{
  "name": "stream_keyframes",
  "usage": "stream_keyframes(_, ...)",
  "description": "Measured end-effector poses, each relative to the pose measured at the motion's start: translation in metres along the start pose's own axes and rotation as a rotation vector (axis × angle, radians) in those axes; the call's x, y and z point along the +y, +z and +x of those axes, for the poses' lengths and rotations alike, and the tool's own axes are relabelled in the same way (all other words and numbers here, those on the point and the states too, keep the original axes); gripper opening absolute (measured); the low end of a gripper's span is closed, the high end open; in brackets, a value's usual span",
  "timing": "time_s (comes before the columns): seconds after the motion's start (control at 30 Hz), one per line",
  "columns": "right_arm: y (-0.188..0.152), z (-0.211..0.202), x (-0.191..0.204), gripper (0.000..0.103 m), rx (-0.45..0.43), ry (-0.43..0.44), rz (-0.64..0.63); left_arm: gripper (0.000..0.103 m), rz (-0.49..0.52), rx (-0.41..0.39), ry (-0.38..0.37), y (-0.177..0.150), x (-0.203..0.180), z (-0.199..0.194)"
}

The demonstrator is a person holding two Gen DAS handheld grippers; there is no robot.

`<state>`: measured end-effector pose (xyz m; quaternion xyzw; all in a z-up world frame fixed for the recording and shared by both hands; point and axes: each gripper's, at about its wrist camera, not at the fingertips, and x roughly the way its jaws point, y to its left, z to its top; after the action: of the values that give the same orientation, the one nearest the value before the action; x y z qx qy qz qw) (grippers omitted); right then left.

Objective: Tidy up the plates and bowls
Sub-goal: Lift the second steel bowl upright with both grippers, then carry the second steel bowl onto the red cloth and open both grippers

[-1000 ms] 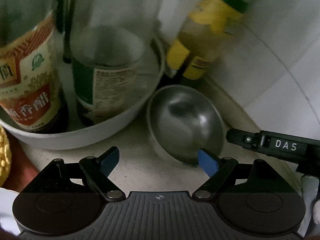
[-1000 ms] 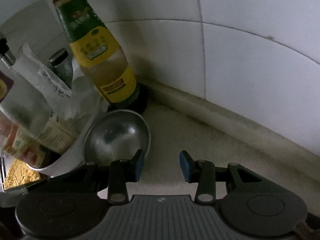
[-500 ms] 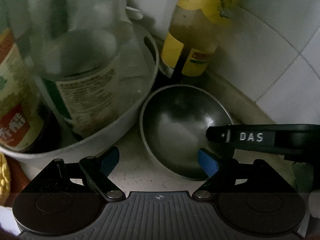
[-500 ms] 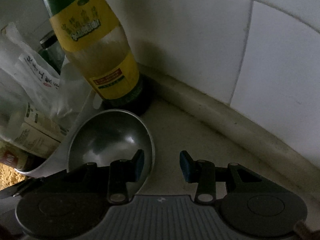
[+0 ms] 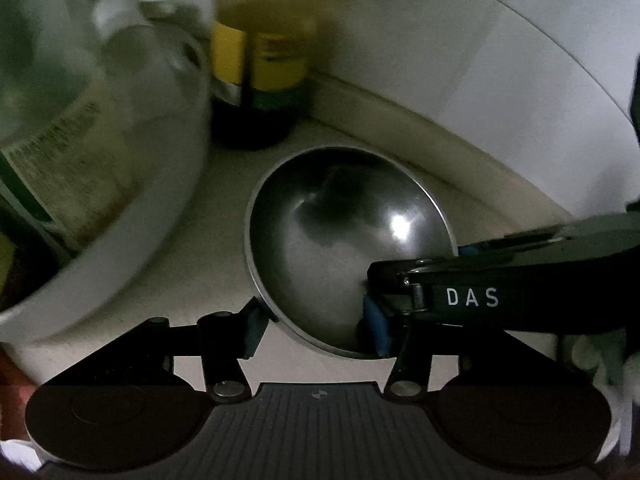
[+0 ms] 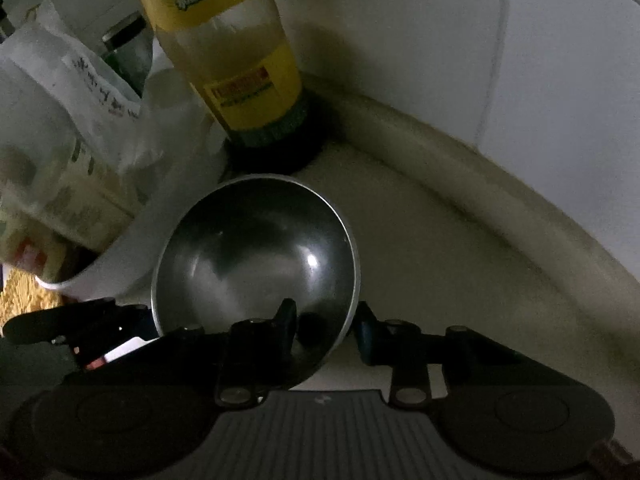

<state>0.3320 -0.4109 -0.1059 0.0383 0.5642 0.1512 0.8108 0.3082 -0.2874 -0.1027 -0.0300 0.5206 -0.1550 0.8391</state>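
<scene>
A small steel bowl (image 5: 344, 248) stands on the pale counter in the tiled corner; it also shows in the right wrist view (image 6: 256, 256). My left gripper (image 5: 316, 328) is open, with one finger outside the bowl's near-left rim and the other inside it. My right gripper (image 6: 326, 326) is open and straddles the bowl's near-right rim, one finger inside and one outside. The right gripper's black body (image 5: 500, 288) reaches in from the right in the left wrist view.
A white tub (image 5: 120, 240) holding bottles and a plastic bag stands left of the bowl, seen also in the right wrist view (image 6: 132, 240). A yellow-labelled bottle (image 6: 236, 60) stands behind the bowl against the tiled wall (image 6: 520, 60). A yellow cloth (image 6: 24, 300) lies at far left.
Both grippers have moved forward onto the bowl. The right gripper's fingers now straddle its rim, and the left gripper's fingers have come in around its near side.
</scene>
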Motion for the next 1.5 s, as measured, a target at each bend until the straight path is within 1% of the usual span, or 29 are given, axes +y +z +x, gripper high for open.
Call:
stream_keyframes(0.03,-0.005,-0.003,-0.002,0.029,0.011,0.000,0.007,0.061,0.007,0.013,-0.015,-0.002,-0.002,-0.001)
stream_keyframes(0.1,-0.015,-0.009,-0.006,0.029,0.030,0.001,0.012,0.067,0.009,0.031,-0.047,-0.005,-0.002,-0.001)
stream_keyframes(0.13,-0.020,-0.012,-0.009,0.029,0.038,0.006,0.019,0.069,0.015,0.027,-0.041,-0.004,-0.001,-0.002)
stream_keyframes(0.2,-0.026,-0.018,-0.016,0.028,0.039,0.009,0.030,0.080,0.000,0.011,-0.013,-0.001,0.002,-0.002)
stream_keyframes(0.27,-0.028,-0.025,-0.024,0.029,0.017,0.003,0.053,0.081,-0.033,0.014,0.007,0.007,0.010,0.002)
stream_keyframes(0.33,-0.026,-0.029,-0.034,0.029,-0.004,0.014,0.097,0.081,-0.054,0.010,0.017,0.013,0.015,0.005)
stream_keyframes(0.37,-0.025,-0.029,-0.037,0.031,-0.016,0.011,0.114,0.080,-0.050,0.007,0.024,0.014,0.015,0.006)
stream_keyframes(0.47,-0.022,-0.026,-0.042,0.031,-0.027,0.013,0.135,0.069,0.004,0.007,0.057,0.013,0.008,0.012)
stream_keyframes(0.53,-0.024,-0.020,-0.042,0.031,-0.016,0.015,0.146,0.064,0.030,-0.009,0.064,0.012,0.006,0.012)
stream_keyframes(0.6,-0.032,-0.017,-0.039,0.031,-0.008,0.023,0.145,0.052,0.050,-0.017,0.056,0.009,0.004,0.009)
stream_keyframes(0.63,-0.033,-0.015,-0.037,0.032,-0.014,0.028,0.144,0.049,0.059,-0.016,0.046,0.009,0.002,0.007)
stream_keyframes(0.67,-0.034,-0.014,-0.034,0.031,-0.020,0.025,0.132,0.043,0.073,-0.016,0.043,0.008,0.000,0.006)
stream_keyframes(0.7,-0.035,-0.015,-0.032,0.030,-0.024,0.025,0.125,0.042,0.087,-0.020,0.051,0.008,-0.003,0.005)
stream_keyframes(0.77,-0.037,-0.016,-0.032,0.023,-0.020,0.039,0.135,0.042,0.098,-0.020,0.051,0.008,-0.004,0.006)
stream_keyframes(0.8,-0.037,-0.016,-0.032,0.021,-0.018,0.048,0.142,0.042,0.093,-0.014,0.045,0.007,-0.004,0.006)
stream_keyframes(0.97,-0.042,-0.022,-0.032,0.021,-0.017,0.043,0.162,0.042,0.103,-0.022,0.040,0.005,-0.008,-0.001)
stream_keyframes(1.1,-0.041,-0.028,-0.028,0.022,-0.036,0.036,0.163,0.043,0.109,-0.041,0.031,0.010,-0.010,-0.007)
stream_keyframes(1.4,-0.039,-0.057,-0.015,0.022,-0.085,0.013,0.149,0.043,0.117,-0.087,0.008,0.009,-0.012,-0.037)
stream_keyframes(1.5,-0.042,-0.071,-0.008,0.021,-0.100,0.000,0.143,0.044,0.125,-0.110,-0.004,0.006,-0.014,-0.053)
